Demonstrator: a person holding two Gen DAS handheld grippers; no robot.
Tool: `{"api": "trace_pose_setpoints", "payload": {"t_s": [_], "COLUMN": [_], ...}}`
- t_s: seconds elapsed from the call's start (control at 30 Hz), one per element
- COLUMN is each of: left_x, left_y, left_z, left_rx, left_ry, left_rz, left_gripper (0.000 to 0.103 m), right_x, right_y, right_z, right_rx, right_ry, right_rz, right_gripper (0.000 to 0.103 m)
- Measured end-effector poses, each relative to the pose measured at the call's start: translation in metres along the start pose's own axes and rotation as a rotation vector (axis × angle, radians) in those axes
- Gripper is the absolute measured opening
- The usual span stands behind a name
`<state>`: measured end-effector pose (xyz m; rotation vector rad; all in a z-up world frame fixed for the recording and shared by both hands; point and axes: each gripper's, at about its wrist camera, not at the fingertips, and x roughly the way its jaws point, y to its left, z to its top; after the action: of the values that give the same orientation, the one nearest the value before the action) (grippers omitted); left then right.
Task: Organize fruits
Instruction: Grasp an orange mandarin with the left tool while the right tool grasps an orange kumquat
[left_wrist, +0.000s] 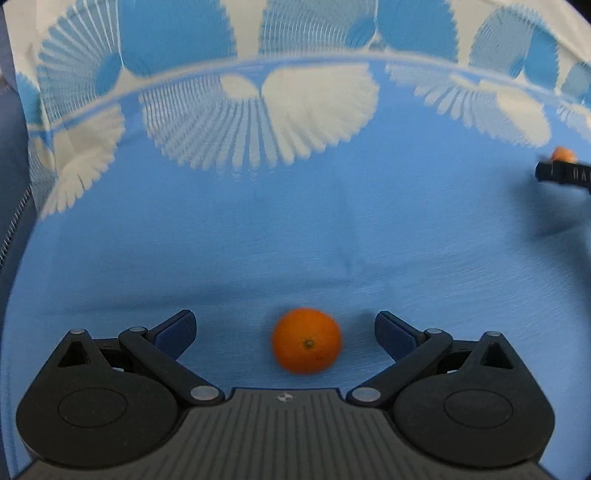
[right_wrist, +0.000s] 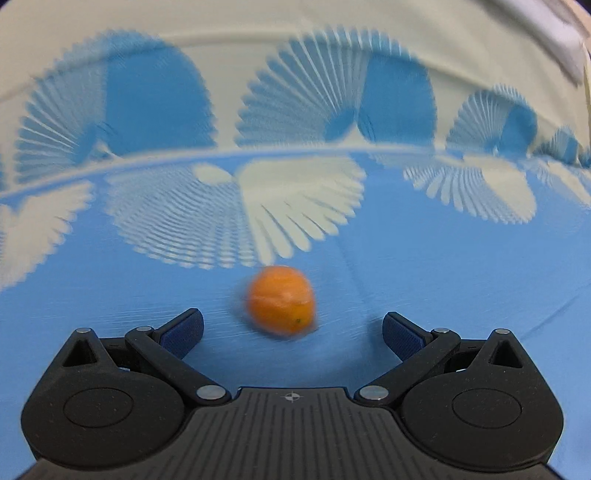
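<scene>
Left gripper (left_wrist: 284, 334): released, jaws wide, holding nothing; your orange (left_wrist: 306, 340) sits on the blue tablecloth (left_wrist: 258, 240) between the blue pads (left_wrist: 176, 331), touching neither, a shade toward the 3 o'clock one. Judged firm, round, light, smooth-skinned and apt to roll; close across its widest girth, stem dimple left facing you. At 2 o'clock in that view, a dark finger of the other tool partly hides a second fruit. Right gripper (right_wrist: 293, 332): likewise released and empty; its orange fruit (right_wrist: 282, 301), blurred, lies at 12 o'clock just beyond the fingertips. Squeeze gently, since the peel may bruise.
</scene>
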<state>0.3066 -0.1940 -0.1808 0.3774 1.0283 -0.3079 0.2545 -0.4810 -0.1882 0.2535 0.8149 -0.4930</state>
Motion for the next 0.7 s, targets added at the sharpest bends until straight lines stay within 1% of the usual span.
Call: {"api": "trace_pose_setpoints", "payload": {"t_s": [0.03, 0.07, 0.1, 0.13, 0.17, 0.2, 0.23, 0.27, 0.33, 0.4, 0.5, 0.7], "left_x": [0.002, 0.002, 0.001, 0.001, -0.002, -0.009, -0.015, -0.018, -0.024, -0.034, -0.061, -0.125], "left_y": [0.003, 0.006, 0.007, 0.006, 0.006, 0.003, -0.002, -0.006, -0.009, -0.007, -0.007, 0.001], "left_z": [-0.001, -0.003, -0.003, -0.003, -0.003, -0.003, -0.002, -0.001, -0.003, -0.007, -0.013, -0.033], "left_rx": [-0.022, -0.040, -0.048, -0.044, -0.041, -0.031, -0.007, 0.020, -0.004, -0.017, -0.010, -0.035], "left_ry": [0.001, 0.001, 0.009, 0.018, 0.018, 0.009, 0.004, 0.020, 0.042, 0.036, -0.008, -0.065], "left_rz": [-0.012, -0.017, -0.017, -0.014, -0.023, -0.032, -0.030, -0.035, -0.056, -0.079, -0.083, -0.103], "left_gripper": [0.103, 0.103, 0.103, 0.101, 0.087, 0.058, 0.040, 0.039, 0.039, 0.039, 0.039, 0.039], "right_x": [0.001, 0.003, 0.005, 0.003, -0.001, -0.006, -0.010, -0.012, -0.026, -0.046, -0.090, -0.192], "right_y": [-0.002, -0.001, 0.000, 0.001, 0.002, 0.005, 0.006, 0.006, 0.003, -0.003, -0.015, -0.024], "right_z": [0.001, 0.002, 0.002, 0.002, 0.001, 0.001, 0.002, 0.004, 0.002, -0.001, -0.011, -0.047], "right_rx": [0.013, 0.009, -0.005, -0.018, -0.032, -0.051, -0.056, -0.047, -0.026, -0.002, 0.037, 0.035], "right_ry": [-0.027, -0.033, -0.031, -0.043, -0.060, -0.075, -0.066, -0.049, -0.061, -0.074, -0.097, -0.168], "right_rz": [0.013, 0.008, 0.010, 0.025, 0.041, 0.044, 0.037, 0.039, 0.033, 0.037, 0.074, 0.131], "right_gripper": [0.103, 0.102, 0.099, 0.092, 0.066, 0.039, 0.039, 0.039, 0.039, 0.039, 0.039, 0.039]}}
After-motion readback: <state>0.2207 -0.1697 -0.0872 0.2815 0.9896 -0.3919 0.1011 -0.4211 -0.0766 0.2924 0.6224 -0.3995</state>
